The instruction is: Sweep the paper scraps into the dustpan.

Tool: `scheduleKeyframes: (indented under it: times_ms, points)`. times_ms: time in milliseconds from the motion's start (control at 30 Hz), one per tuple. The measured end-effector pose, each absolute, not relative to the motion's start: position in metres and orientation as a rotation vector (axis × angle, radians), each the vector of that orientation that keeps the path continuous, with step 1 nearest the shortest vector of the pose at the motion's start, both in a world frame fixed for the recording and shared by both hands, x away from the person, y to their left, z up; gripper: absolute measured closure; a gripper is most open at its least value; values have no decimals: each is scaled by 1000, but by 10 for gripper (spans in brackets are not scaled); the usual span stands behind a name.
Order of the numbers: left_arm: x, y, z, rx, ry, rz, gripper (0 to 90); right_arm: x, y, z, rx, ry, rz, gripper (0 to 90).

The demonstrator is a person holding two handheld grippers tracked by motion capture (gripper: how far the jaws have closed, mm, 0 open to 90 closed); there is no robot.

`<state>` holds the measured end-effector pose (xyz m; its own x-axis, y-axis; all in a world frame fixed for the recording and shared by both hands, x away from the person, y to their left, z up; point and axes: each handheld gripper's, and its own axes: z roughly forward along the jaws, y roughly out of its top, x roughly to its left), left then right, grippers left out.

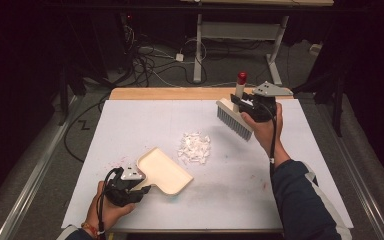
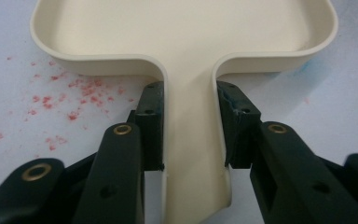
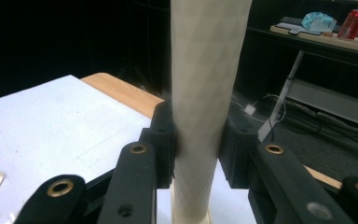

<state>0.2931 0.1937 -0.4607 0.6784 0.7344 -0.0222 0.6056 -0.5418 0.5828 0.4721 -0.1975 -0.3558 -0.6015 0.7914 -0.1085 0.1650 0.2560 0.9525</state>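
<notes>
A person at a white worktop (image 1: 130,120) works two hand-held tools around a small heap of white paper scraps (image 1: 195,147) lying near the middle of the surface. The left tool (image 1: 142,192), at the near left, pinches the handle of a cream dustpan (image 1: 164,171); in the left gripper view its black pads press against both sides of the narrow handle, with the dustpan (image 2: 182,28) flat on the worktop and its tray stretching away from the jaws. The pan's open edge faces the scraps, which lie just beyond it and apart from it. The right tool (image 1: 241,105), at the far right, pinches the pale handle of a brush (image 1: 235,119), whose grey bristles point down and hang above the worktop beside the far right of the heap, not touching it. In the right gripper view the brush handle (image 3: 205,93) stands upright between the closed jaws. A red cap (image 1: 242,77) tops the brush handle. Faint red specks (image 2: 74,100) mark the worktop beside the dustpan.
</notes>
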Motion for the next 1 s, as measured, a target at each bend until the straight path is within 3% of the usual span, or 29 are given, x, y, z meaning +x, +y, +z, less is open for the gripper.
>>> scheduleKeyframes:
  times_ms: [567,1000]
  points:
    - [297,192,-462,2338,1022,300,638,485,-138,-376,819,1973,1327,706]
    - [301,186,-464,2352,1018,296,638,481,-119,-397,794,2026,1396,705]
